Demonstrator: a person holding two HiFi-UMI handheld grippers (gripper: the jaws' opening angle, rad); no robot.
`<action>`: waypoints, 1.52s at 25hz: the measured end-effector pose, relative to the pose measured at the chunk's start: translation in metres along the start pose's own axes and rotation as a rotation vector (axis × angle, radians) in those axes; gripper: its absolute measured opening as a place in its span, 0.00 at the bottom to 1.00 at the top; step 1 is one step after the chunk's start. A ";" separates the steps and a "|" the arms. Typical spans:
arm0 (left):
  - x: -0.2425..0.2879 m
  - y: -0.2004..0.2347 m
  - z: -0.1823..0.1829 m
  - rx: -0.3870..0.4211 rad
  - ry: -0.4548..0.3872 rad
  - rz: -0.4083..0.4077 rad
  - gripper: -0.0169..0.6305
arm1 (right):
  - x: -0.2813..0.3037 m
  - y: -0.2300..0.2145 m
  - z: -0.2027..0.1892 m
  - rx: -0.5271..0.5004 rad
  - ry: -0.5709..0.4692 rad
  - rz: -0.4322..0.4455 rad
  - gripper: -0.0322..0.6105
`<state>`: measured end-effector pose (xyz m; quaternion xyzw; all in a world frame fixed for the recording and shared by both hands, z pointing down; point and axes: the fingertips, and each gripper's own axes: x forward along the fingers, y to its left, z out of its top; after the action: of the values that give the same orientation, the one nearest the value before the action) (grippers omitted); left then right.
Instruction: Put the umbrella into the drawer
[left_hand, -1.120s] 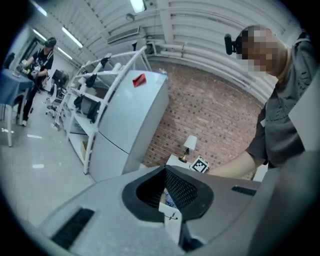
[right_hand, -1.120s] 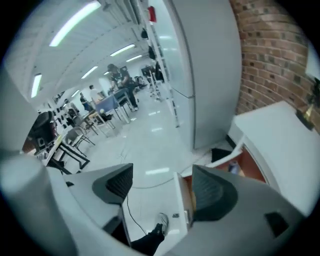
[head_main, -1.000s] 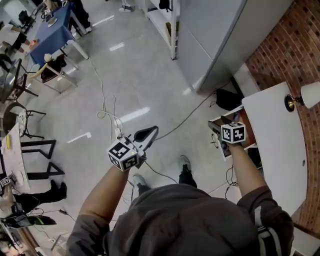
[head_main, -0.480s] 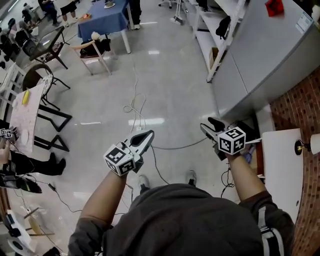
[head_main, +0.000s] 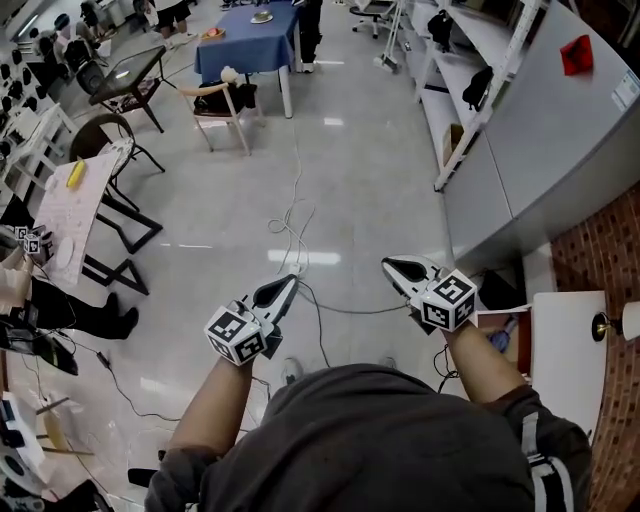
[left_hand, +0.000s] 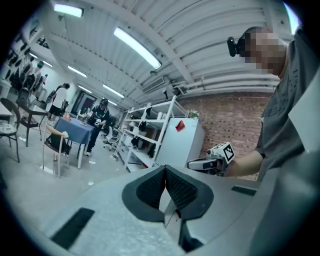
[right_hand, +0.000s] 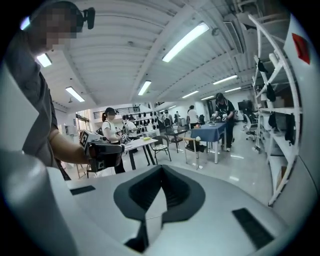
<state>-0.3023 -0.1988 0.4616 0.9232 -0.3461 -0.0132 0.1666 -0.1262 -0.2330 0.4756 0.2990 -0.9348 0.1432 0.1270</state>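
Note:
Both grippers are held up in front of the person, over the floor, and hold nothing. My left gripper (head_main: 289, 284) is shut, its dark pads (left_hand: 165, 186) meeting with nothing between them. My right gripper (head_main: 392, 266) is shut too, pads (right_hand: 161, 187) pressed together and empty. Each gripper shows in the other's view: the right gripper (left_hand: 206, 163) and the left gripper (right_hand: 102, 150). Behind my right arm, at the lower right of the head view, a brown drawer (head_main: 506, 318) stands open beside a white table (head_main: 565, 345). A blue thing (head_main: 500, 341) lies in it; I cannot tell whether it is the umbrella.
A grey cabinet (head_main: 560, 140) and white shelves (head_main: 470, 60) stand at the right, before a brick wall (head_main: 610, 250). Cables (head_main: 295, 225) trail over the floor. A blue-clothed table (head_main: 250, 30), a chair (head_main: 225, 105) and a white table (head_main: 75, 200) lie further off. A lamp (head_main: 615, 322) stands on the white table.
My right gripper has come away from the drawer, leftward and upward, and its jaws have shut. My left gripper has shifted too. The head view has swung towards the open room.

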 end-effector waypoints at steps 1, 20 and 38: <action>-0.004 0.001 0.000 0.000 -0.004 0.009 0.03 | 0.002 0.005 0.001 -0.015 0.000 0.007 0.04; 0.001 -0.012 0.010 0.018 0.003 -0.010 0.03 | -0.017 -0.008 -0.003 0.018 -0.002 -0.043 0.04; 0.006 -0.016 0.006 0.014 0.005 -0.021 0.03 | -0.019 -0.011 -0.011 0.025 0.000 -0.038 0.04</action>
<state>-0.2884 -0.1935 0.4512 0.9279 -0.3363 -0.0102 0.1608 -0.1026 -0.2279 0.4811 0.3182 -0.9272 0.1522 0.1259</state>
